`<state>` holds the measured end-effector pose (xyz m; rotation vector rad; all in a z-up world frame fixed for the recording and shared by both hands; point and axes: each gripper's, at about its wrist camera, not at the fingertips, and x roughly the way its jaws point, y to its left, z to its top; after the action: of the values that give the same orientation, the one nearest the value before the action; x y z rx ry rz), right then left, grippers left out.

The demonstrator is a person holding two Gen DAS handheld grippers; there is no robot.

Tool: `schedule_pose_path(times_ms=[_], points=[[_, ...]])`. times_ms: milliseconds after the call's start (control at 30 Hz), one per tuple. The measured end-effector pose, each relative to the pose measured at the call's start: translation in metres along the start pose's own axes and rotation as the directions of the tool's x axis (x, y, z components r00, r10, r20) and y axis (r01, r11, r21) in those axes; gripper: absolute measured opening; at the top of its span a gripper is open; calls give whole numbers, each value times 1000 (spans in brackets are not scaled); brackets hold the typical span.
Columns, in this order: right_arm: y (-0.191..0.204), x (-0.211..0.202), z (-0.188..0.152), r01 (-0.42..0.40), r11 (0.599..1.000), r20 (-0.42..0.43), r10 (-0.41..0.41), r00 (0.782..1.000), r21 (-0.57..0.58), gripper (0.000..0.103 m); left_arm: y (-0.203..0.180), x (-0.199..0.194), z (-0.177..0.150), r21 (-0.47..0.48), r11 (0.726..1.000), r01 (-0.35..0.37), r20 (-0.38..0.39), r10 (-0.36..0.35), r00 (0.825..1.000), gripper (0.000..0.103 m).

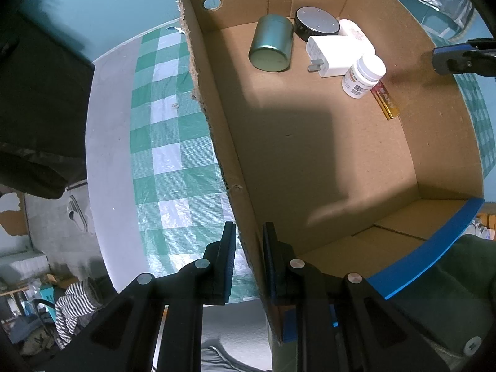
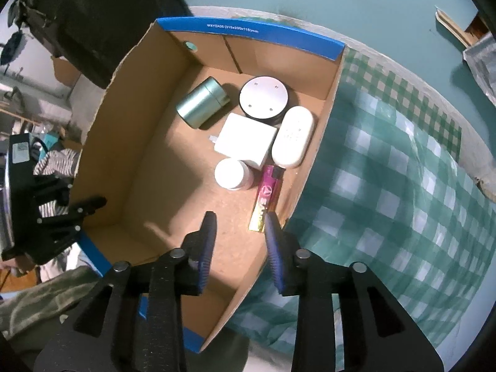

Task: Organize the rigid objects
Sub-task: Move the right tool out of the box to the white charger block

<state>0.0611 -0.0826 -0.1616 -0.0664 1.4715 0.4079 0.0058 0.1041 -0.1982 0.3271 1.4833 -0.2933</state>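
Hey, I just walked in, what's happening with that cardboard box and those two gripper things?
A person is sorting small items into a cardboard box on a checked tablecloth. The left gripper is clamped on the box's side wall, steadying it. The right gripper hangs open and empty inside the box, beside a pink lighter. A green tin, round black speaker, white charger, white oval case and white pill bottle sit grouped in the far corner.

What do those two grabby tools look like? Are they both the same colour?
Nearly. Both are black plastic with angular arms, triangular cut-outs and round silver rivets. The left gripper has flat black fingers; a blue edge shows on one. The right gripper has fingers lined with ribbed blue pads. No cables or sleeves are clearly visible.
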Motion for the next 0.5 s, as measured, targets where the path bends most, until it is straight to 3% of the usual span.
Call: schedule_pose_path(times_ms=[133,200,233,500], points=[[3,-9,-2,1,1000,15,-1,1000,0,39,1,0,0,0,1000,-1,-1,1,1000,18],[3,-14,-3,12,1000,29,-12,1000,6,51,2,0,0,-2,1000,-1,-2,1,1000,18],[3,-17,-4,18,1000,32,-18,999,8,53,2,0,0,-3,1000,-1,-3,1,1000,18],[-8,-32,-11,41,998,41,-43,998,48,56,5,-4,1,-11,1000,-3,5,3,1000,18]])
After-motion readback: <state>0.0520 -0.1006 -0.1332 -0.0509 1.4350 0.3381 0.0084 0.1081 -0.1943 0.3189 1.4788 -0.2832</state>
